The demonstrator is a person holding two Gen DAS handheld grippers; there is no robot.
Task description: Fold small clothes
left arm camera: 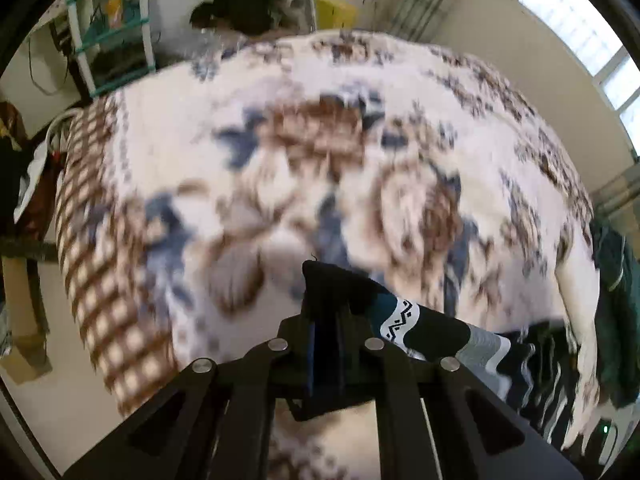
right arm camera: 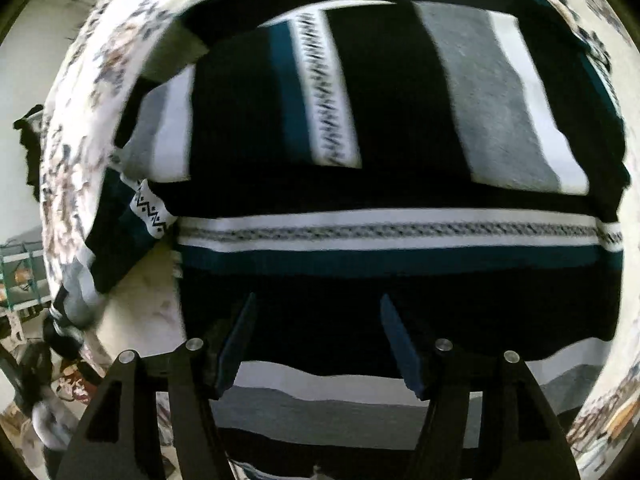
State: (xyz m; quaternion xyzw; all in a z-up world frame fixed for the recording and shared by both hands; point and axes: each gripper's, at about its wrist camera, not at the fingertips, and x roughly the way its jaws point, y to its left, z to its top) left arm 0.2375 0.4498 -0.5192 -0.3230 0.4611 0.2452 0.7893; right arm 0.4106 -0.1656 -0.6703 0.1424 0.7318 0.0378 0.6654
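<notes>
A knit sweater (right arm camera: 400,120) with black, grey, white and teal bands lies spread on a flowered blanket (left arm camera: 280,140) on a bed. My left gripper (left arm camera: 326,312) is shut on the black cuff end of a sleeve (left arm camera: 400,316), which trails off to the right with a white zigzag band. In the right wrist view that sleeve (right arm camera: 132,224) runs out from the sweater's left side. My right gripper (right arm camera: 320,328) hangs open just above the sweater's dark lower part, with nothing pinched between its blue pads (right arm camera: 240,340).
A white and green shelf rack (left arm camera: 112,32) stands beyond the bed's far left corner. A dark heap of clothes (left arm camera: 256,4) lies at the far end. Green fabric (left arm camera: 612,300) sits at the right edge, under a window (left arm camera: 592,32).
</notes>
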